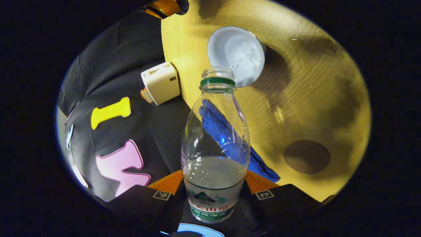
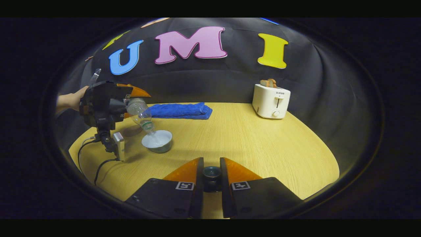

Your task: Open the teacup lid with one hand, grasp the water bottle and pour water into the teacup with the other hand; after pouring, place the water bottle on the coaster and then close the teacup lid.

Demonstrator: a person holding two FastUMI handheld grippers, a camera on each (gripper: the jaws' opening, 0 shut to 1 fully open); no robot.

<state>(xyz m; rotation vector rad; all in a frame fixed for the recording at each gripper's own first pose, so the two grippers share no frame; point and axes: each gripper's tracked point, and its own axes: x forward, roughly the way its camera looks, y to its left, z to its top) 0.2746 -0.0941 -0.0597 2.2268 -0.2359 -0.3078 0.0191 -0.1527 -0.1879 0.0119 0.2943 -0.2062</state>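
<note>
My left gripper (image 1: pixel 213 184) is shut on a clear water bottle (image 1: pixel 215 144), uncapped and about a third full. The bottle is tilted with its mouth over the white teacup (image 1: pixel 236 54), and a thin stream of water runs into the cup. In the right gripper view the same bottle (image 2: pixel 141 113) leans down from the left gripper (image 2: pixel 133 100), held by a hand, over the teacup (image 2: pixel 158 141) at the table's left. My right gripper (image 2: pixel 211 164) is shut on the small dark teacup lid (image 2: pixel 211 174) above the table's front edge. A round brown coaster (image 1: pixel 306 157) lies flat on the table.
A folded blue towel (image 2: pixel 179 111) lies at the back of the wooden table (image 2: pixel 250 144). A white toaster (image 2: pixel 271 100) with bread in it stands at the back right. A cable (image 2: pixel 98 164) and a small silver box (image 2: pixel 118 144) hang below the left gripper.
</note>
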